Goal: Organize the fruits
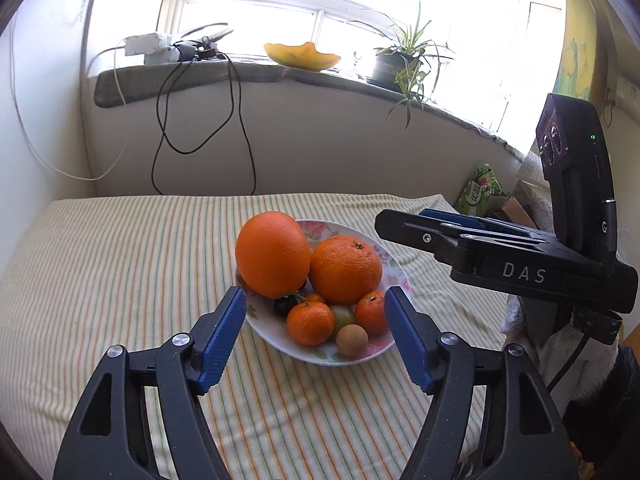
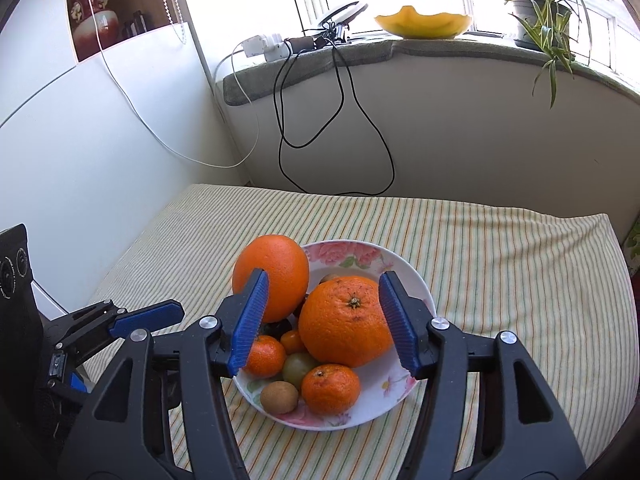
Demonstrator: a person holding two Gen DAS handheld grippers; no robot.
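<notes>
A flowered plate (image 1: 394, 270) sits mid-desk (image 1: 120, 264) on a striped cloth, nearer the far edge. It holds two big oranges (image 2: 346, 320), three mandarins (image 1: 310, 323), a green fruit (image 1: 343, 317), a brown one (image 1: 351, 340) and a dark one (image 1: 285, 306). The left tool (image 1: 316, 320) is spread and holds nothing, at the plate's near rim. The right tool (image 2: 324, 316) is spread too, its pads either side of the oranges, gripping neither

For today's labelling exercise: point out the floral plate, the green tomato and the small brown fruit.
floral plate (image 2: 416, 276): right wrist view, bare far rim.
green tomato (image 2: 298, 366): right wrist view, top skin.
small brown fruit (image 1: 351, 340): left wrist view, centre.
</notes>
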